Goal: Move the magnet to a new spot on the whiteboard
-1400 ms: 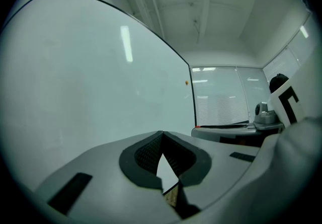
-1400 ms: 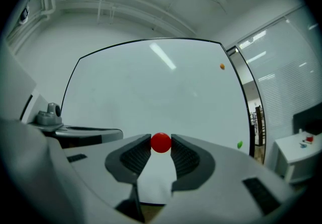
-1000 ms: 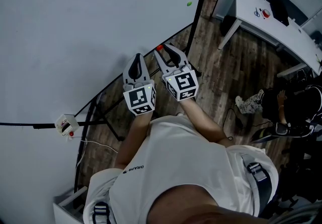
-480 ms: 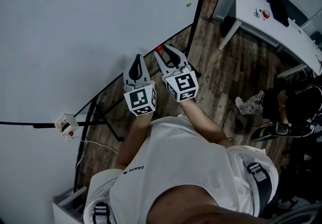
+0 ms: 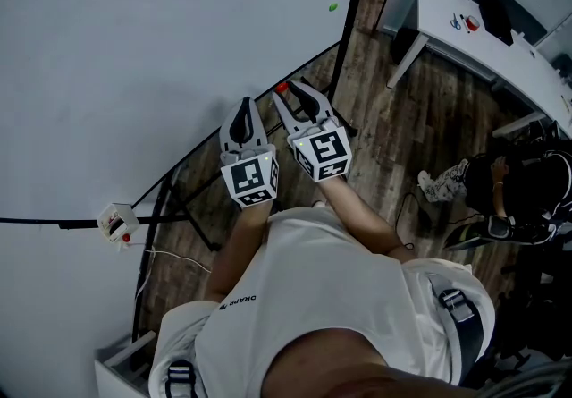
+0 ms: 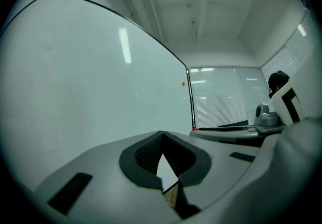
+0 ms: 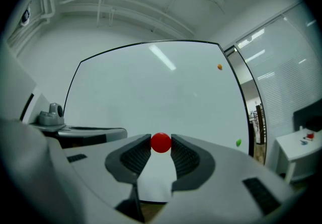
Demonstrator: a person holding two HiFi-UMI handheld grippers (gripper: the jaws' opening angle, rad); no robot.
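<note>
The red magnet [image 7: 161, 143] is pinched by the right gripper [image 5: 291, 88] at the whiteboard's [image 7: 151, 92] 6 o'clock — grasped, relocation yet undone — with the left gripper [image 5: 243, 106] pressed together, empty.

A white desk [image 5: 523, 65] stands on the wood-plank floor [image 5: 420, 123], with a small red thing [image 5: 473, 25] lying on its top. Below the desk in the head view, a seated person [image 5: 525, 192] shows at the frame's edge. Far to the desk's lower left is a small white box [image 5: 116, 221] with a red button.
</note>
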